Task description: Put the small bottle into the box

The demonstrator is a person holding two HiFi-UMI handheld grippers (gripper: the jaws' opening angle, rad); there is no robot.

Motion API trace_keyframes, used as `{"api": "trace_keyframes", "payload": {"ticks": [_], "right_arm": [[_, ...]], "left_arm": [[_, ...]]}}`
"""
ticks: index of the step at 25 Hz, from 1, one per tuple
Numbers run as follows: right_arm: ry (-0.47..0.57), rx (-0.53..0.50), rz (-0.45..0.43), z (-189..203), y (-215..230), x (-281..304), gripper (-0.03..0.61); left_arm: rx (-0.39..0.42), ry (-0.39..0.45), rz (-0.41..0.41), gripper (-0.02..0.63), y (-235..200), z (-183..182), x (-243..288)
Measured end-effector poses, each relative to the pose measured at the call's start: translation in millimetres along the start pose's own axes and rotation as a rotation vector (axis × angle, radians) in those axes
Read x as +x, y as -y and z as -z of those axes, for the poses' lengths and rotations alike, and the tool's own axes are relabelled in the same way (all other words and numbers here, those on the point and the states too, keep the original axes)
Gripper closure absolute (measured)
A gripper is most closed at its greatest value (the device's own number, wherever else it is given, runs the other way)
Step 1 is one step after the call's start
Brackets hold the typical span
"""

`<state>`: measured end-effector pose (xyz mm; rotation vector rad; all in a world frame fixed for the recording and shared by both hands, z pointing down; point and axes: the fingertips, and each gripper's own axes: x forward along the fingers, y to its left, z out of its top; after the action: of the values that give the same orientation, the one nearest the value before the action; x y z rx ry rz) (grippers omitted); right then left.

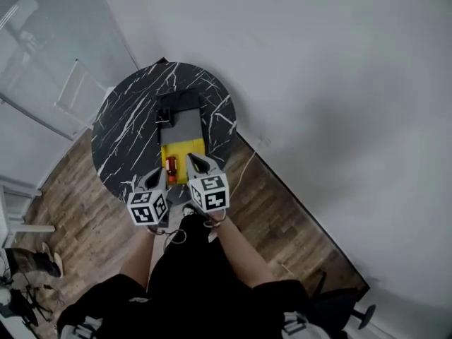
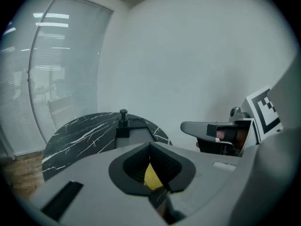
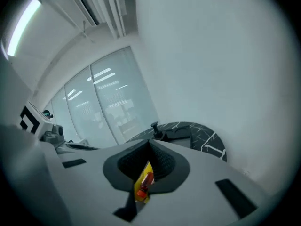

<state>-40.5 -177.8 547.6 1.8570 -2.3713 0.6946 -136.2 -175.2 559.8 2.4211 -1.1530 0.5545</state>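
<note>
Lying on the yellow panel (image 1: 191, 149) near the tabletop's (image 1: 120, 133) front edge, the small bottle (image 1: 171, 167) rested between the left hand-held gripper (image 1: 157, 179) and the right hand-held gripper (image 1: 200, 164), both closed and empty.

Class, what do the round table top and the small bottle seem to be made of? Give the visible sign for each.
Table top: black with white veins and a soft sheen, so marble or a marble-look laminate; the pictures cannot settle which.
Small bottle: red-orange and smooth-looking, perhaps plastic or glass, but too small to tell.
</note>
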Motion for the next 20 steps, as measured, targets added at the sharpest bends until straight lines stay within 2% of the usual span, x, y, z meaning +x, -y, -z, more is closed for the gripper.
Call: {"api": "trace_keyframes", "payload": {"ticks": [3, 8, 12, 16, 20], "right_arm": [[0.094, -0.067, -0.008, -35.0, -8.3, -35.6, 0.582], [0.278, -0.279, 0.05, -95.7, -20.3, -107.1, 0.582], [0.418, -0.341, 0.061, -136.7, -32.2, -158.2, 0.582], [0.471, -0.385, 0.087, -160.3, -33.3, -184.9, 0.582], [0.471, -0.394, 0.084, -164.2, -31.9, -195.0, 0.583]], "left_arm": [[0.002, 0.096, -0.025, 0.615, 20.9, -22.0, -20.0], [0.045, 0.236, -0.035, 0.614, 58.6, -56.8, -60.5], [0.109, 0.369, -0.054, 0.615, 86.1, -82.8, -92.8], [0.157, 0.482, -0.069, 0.614, 100.7, -119.0, -117.9], [0.136, 0.504, -0.054, 0.614, 106.3, -129.7, -129.8]]}}
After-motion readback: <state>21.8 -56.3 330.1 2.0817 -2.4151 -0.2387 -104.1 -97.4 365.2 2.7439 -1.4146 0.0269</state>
